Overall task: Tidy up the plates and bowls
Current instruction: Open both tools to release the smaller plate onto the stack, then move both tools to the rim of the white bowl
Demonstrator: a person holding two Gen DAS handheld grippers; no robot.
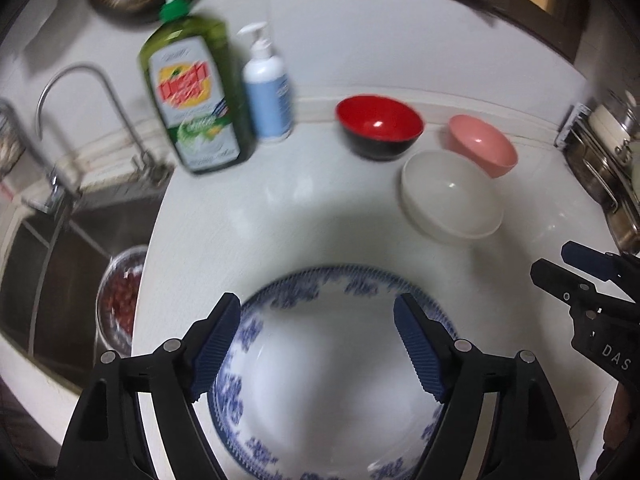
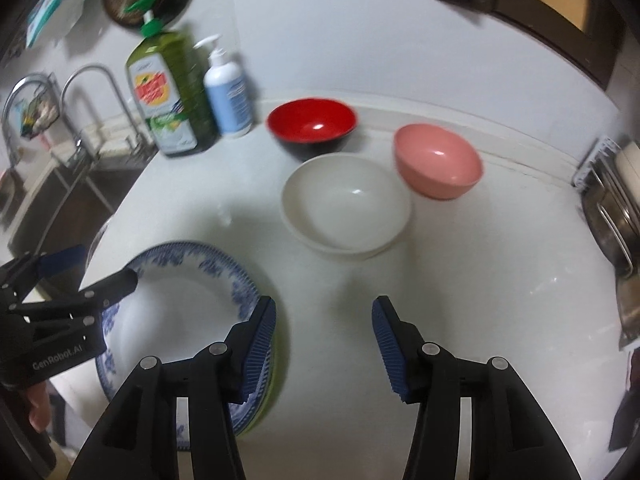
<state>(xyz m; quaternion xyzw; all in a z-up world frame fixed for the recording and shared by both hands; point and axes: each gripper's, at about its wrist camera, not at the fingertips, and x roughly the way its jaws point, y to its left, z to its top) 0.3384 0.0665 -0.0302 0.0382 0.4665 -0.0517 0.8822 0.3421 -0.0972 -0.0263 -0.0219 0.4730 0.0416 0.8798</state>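
A blue-patterned white plate (image 1: 328,380) tops a small stack on the white counter; it also shows in the right wrist view (image 2: 172,300), with a green plate edge (image 2: 274,376) under it. My left gripper (image 1: 318,344) is open and empty, hovering over the plate. My right gripper (image 2: 324,344) is open and empty over bare counter just right of the stack. A white bowl (image 2: 346,204), a red-and-black bowl (image 2: 312,124) and a pink bowl (image 2: 438,164) stand apart farther back; the same white bowl (image 1: 450,194), red bowl (image 1: 378,126) and pink bowl (image 1: 482,144) show in the left wrist view.
A green dish-soap bottle (image 1: 192,100) and a white pump bottle (image 1: 266,88) stand at the back left. A sink (image 1: 60,248) with a faucet (image 1: 80,92) and a metal bowl of red food (image 1: 120,300) lies to the left. A metal rack (image 2: 612,216) is at the right.
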